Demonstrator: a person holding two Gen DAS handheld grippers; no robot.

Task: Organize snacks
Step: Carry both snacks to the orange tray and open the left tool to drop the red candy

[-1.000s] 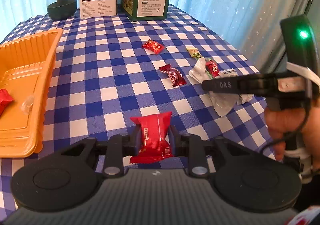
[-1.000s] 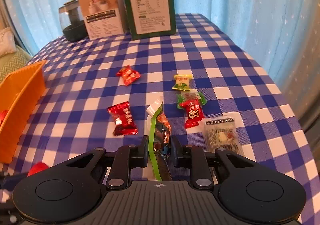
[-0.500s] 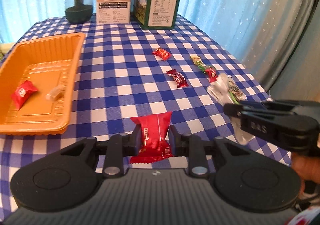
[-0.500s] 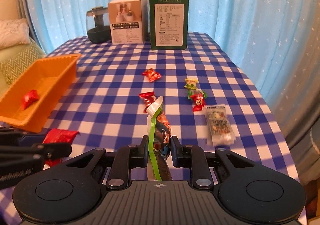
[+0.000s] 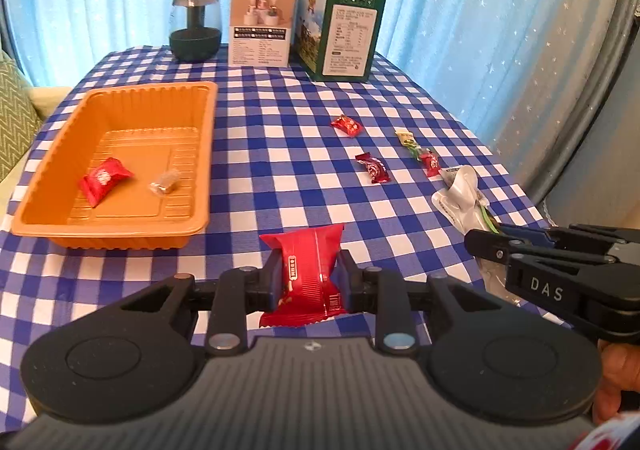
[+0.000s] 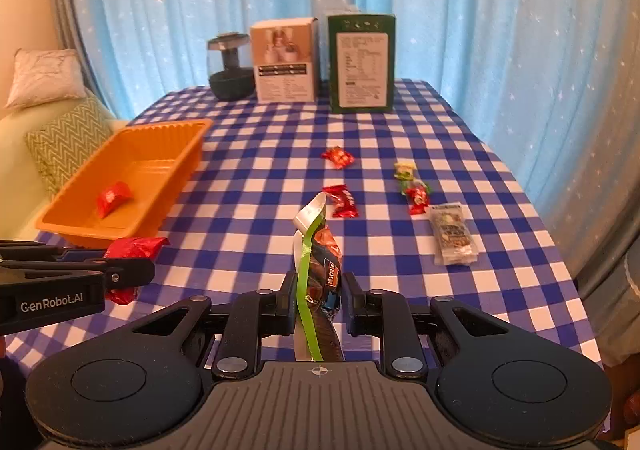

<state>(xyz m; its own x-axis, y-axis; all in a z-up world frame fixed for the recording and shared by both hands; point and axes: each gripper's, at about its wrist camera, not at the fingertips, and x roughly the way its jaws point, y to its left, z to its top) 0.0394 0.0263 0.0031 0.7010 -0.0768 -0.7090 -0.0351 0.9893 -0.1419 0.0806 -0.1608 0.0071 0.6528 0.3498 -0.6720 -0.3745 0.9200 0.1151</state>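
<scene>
From the left wrist camera, the left gripper [image 5: 306, 280] is clamped on a red snack packet [image 5: 306, 274], which stands upright between the two fingers above the blue-and-white checked tablecloth [image 5: 272, 154]. To the left lies the orange tray [image 5: 200, 154], holding a red wrapped candy [image 5: 103, 180] and a small clear-wrapped sweet [image 5: 164, 182]. Loose on the cloth to the right are a red candy [image 5: 347, 125], a dark red candy [image 5: 373, 168], a yellow-green candy [image 5: 406, 137] and, just beside it, a small red candy [image 5: 430, 162]. At the right edge the right gripper [image 5: 486, 244] reaches in, pinching a silver-backed pouch [image 5: 460, 192] that sticks out beyond its tips. At the far end of the table stand a dark jar with a glass top [image 5: 195, 26], a white box [image 5: 262, 28] and a green box [image 5: 344, 36].

From the right wrist camera, the right gripper [image 6: 316, 292] is closed on the pouch, a thin packet with a green edge strip and printed face [image 6: 316, 250], held on edge between the fingers. The left gripper [image 6: 128, 274] enters from the left with the red packet [image 6: 134, 248] in its grip, near the tray's front corner [image 6: 176, 186]. The red candy inside the tray [image 6: 114, 197] shows; the clear sweet is hard to make out here. On the cloth ahead lie the same four candies and a clear flat snack pack [image 6: 452, 234], well apart from the tray.
</scene>
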